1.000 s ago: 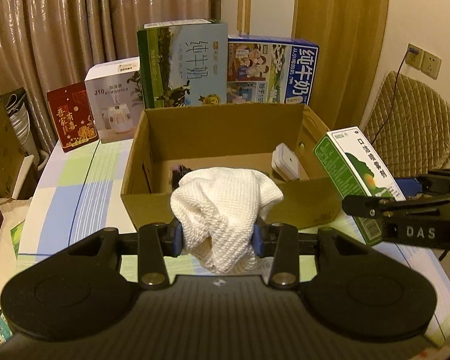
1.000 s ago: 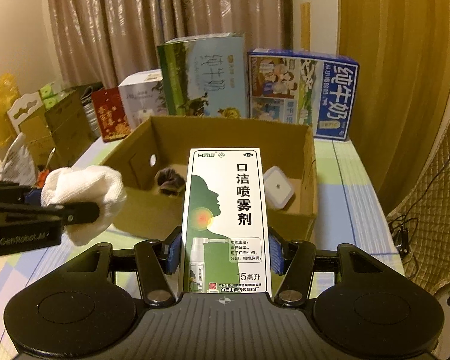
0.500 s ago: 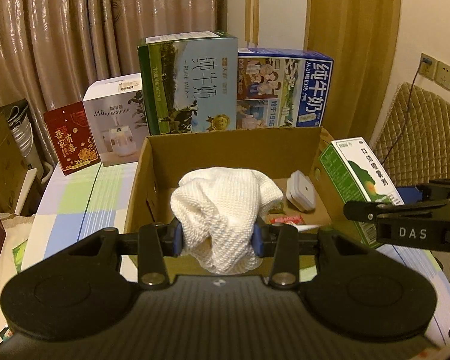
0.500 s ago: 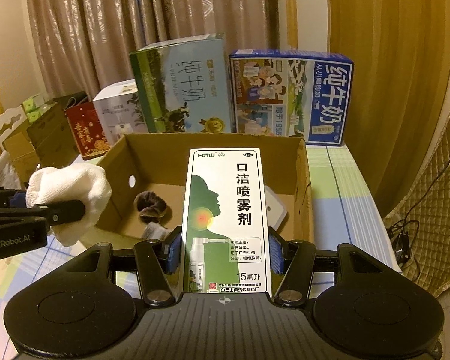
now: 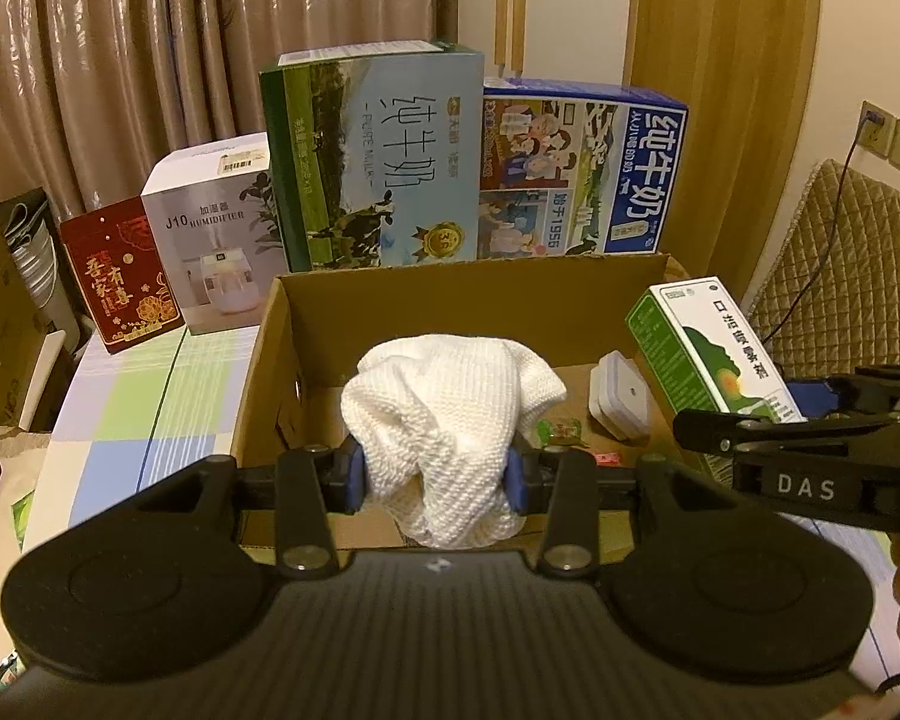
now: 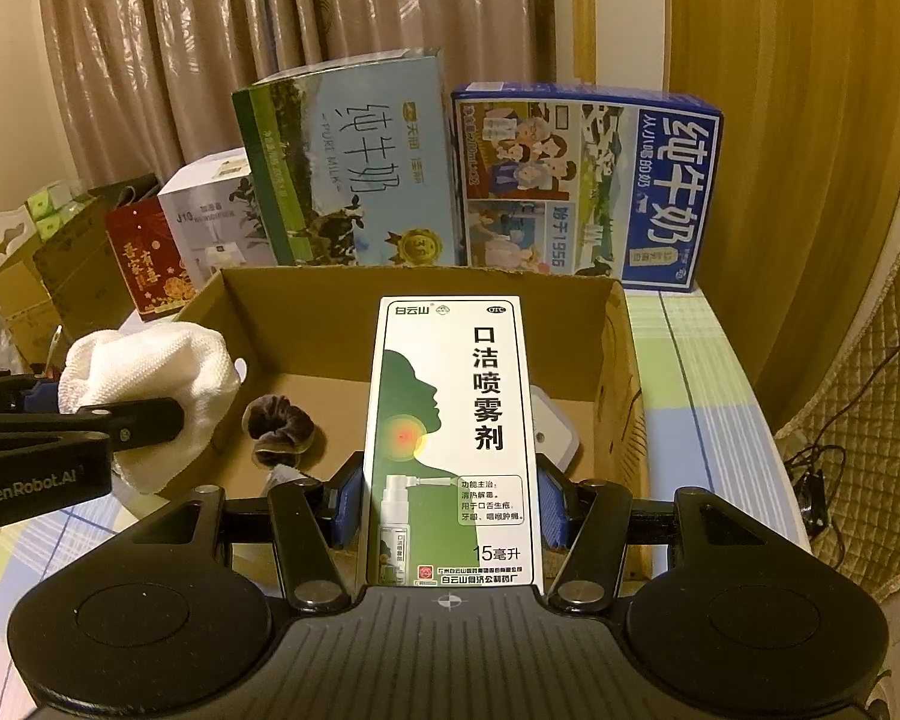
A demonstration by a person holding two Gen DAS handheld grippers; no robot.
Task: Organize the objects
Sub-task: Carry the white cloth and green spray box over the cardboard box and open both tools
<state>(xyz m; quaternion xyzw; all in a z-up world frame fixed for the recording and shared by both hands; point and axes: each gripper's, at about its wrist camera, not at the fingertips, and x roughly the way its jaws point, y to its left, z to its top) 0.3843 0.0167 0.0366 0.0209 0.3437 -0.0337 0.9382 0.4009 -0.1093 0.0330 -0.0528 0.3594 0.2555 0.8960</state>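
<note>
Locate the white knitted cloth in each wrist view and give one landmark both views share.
Left wrist view: white knitted cloth at centre, clamped in the left gripper, in front of the cardboard box.
Right wrist view: the cloth at the left edge, beside the box's left wall.
Shared landmark: the green milk carton behind the box.

Brown curtains (image 5: 150, 60) behind, quilted chair (image 5: 840, 276) right (warm light).

The carton (image 6: 621, 360) is open on top, its middle floor bare between scrunchie (image 6: 279, 429) and white case (image 5: 621, 399); tall milk boxes (image 5: 378, 162) wall its far side.
</note>
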